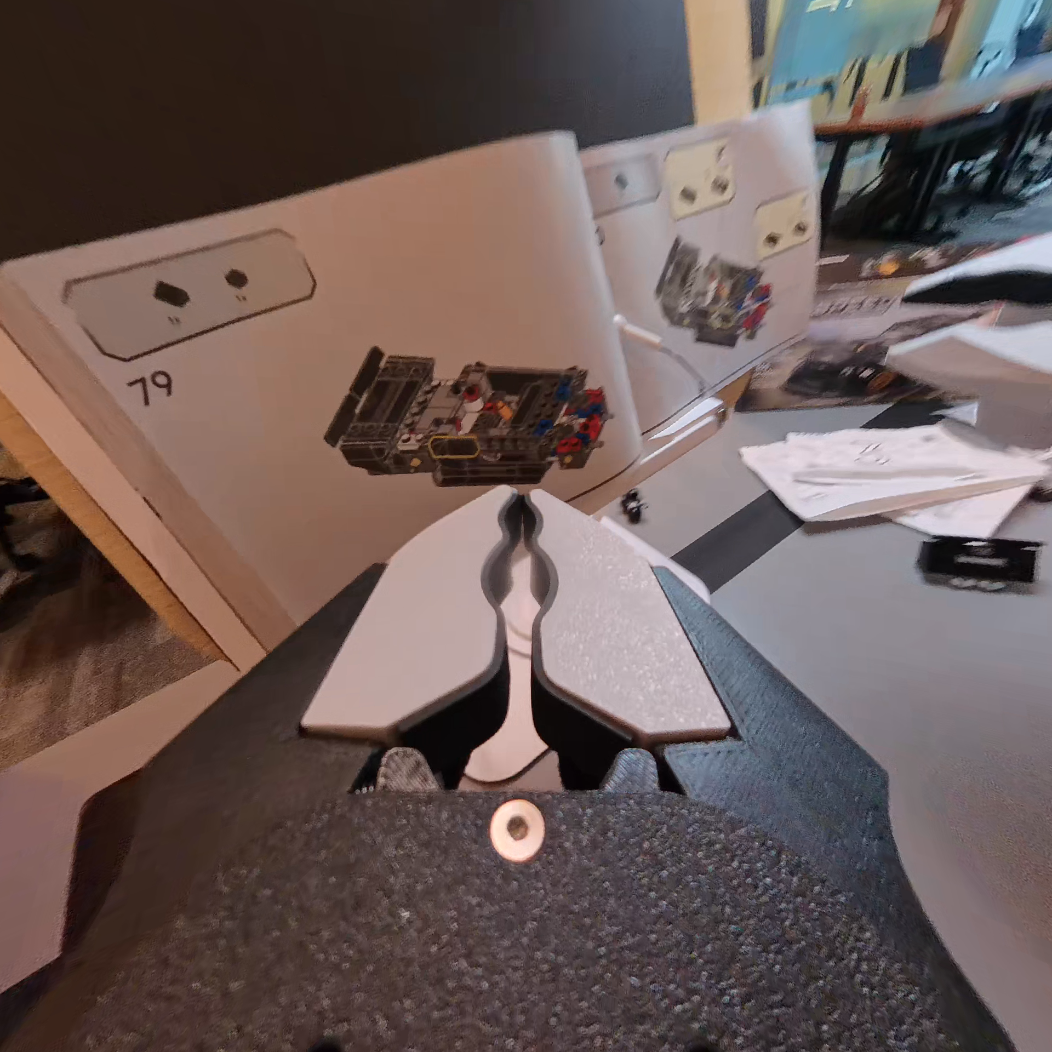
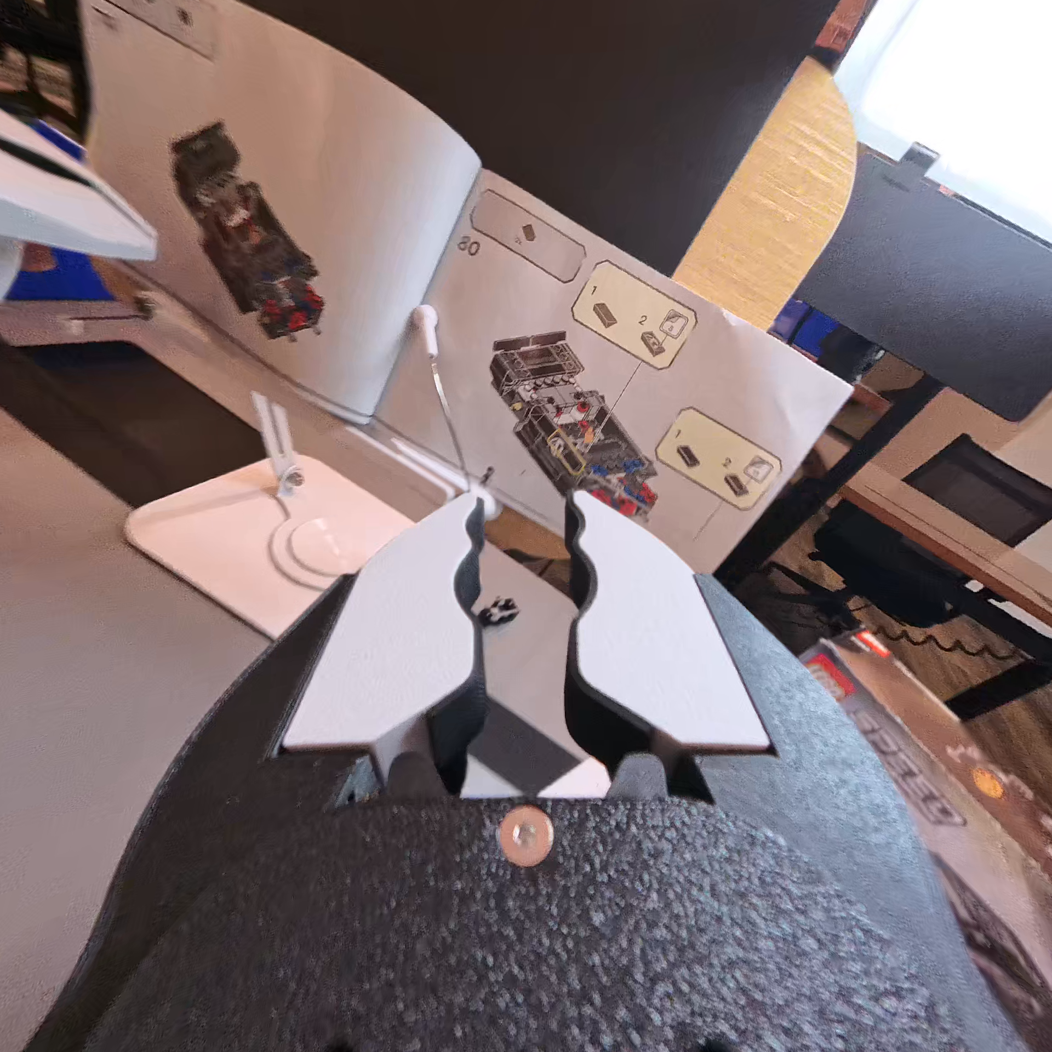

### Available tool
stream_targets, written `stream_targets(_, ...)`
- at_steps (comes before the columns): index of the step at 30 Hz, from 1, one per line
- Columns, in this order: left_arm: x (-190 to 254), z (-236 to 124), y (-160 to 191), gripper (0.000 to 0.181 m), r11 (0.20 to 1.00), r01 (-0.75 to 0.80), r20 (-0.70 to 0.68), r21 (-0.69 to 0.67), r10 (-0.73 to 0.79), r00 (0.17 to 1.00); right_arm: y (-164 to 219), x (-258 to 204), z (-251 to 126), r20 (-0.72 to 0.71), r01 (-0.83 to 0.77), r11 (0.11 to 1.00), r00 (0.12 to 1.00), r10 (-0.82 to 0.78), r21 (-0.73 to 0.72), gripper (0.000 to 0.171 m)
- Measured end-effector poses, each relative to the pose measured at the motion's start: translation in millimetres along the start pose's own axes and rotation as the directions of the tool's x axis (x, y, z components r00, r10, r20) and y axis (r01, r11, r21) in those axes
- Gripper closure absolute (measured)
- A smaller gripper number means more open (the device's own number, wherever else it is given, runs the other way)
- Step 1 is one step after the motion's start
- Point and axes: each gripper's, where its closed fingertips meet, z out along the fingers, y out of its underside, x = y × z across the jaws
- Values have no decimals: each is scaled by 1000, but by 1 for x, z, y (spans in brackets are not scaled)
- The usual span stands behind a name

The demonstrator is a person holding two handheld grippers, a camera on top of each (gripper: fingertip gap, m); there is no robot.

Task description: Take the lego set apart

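Note:
No assembled lego model shows in either view. A small black and white lego piece (image 2: 500, 610) lies on the grey table (image 2: 114, 683), seen between the fingers of my right gripper (image 2: 524, 501), which is open, empty and held above it. The same piece shows in the left wrist view (image 1: 633, 505), just right of my left gripper (image 1: 519, 501), which is shut with nothing in it. A flat black part (image 1: 976, 563), blurred, lies on the table to the right.
An open instruction booklet (image 1: 398, 341) (image 2: 626, 370) stands on a white stand with a flat base (image 2: 273, 529) right ahead. Loose paper sheets (image 1: 888, 472) and a lego box (image 1: 842, 353) (image 2: 911, 740) lie at the right. The table edge drops off behind the booklet. The grippers' ends are close to 20 centimetres from one another.

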Motion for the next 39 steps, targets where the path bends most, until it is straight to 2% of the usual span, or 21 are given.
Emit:
stream_targets(4, 25, -33, -18, 180, 994, 0, -44, 112, 5, 999, 7, -15, -49, 64, -40, 999, 997, 40, 6, 141)
stream_targets(8, 52, -62, -16, 179, 990, 6, -98, 140, 8, 995, 17, -25, -97, 92, -92, 996, 992, 91, 7, 143)
stream_targets(11, 65, -81, -8, 181, 990, -1, -107, 143, 16, 994, 29, -31, -125, 106, -150, 989, 983, 151, -15, 161)
stream_targets(14, 74, -96, -1, 181, 988, 39, -103, 153, -23, 994, 35, -35, -143, 100, -202, 979, 974, 202, -9, 171)
stream_targets(19, 89, -116, 17, 181, 989, 46, -88, 144, -34, 996, 40, -35, -153, 63, -284, 957, 958, 280, 61, 171)
stream_targets(25, 105, -133, 63, 181, 993, 65, -61, 96, -59, 996, 51, -49, -157, 79, -242, 965, 969, 235, 103, 171)
stream_targets(32, 134, -131, 105, 181, 1000, -22, -180, 10, 23, 983, 65, -69, -151, 162, -169, 983, 975, 155, 73, 171)
stream_targets(39, 132, -130, 114, 175, 1000, 17, -244, 12, -14, 970, 75, -81, -148, 194, -120, 992, 975, 110, 41, 169)
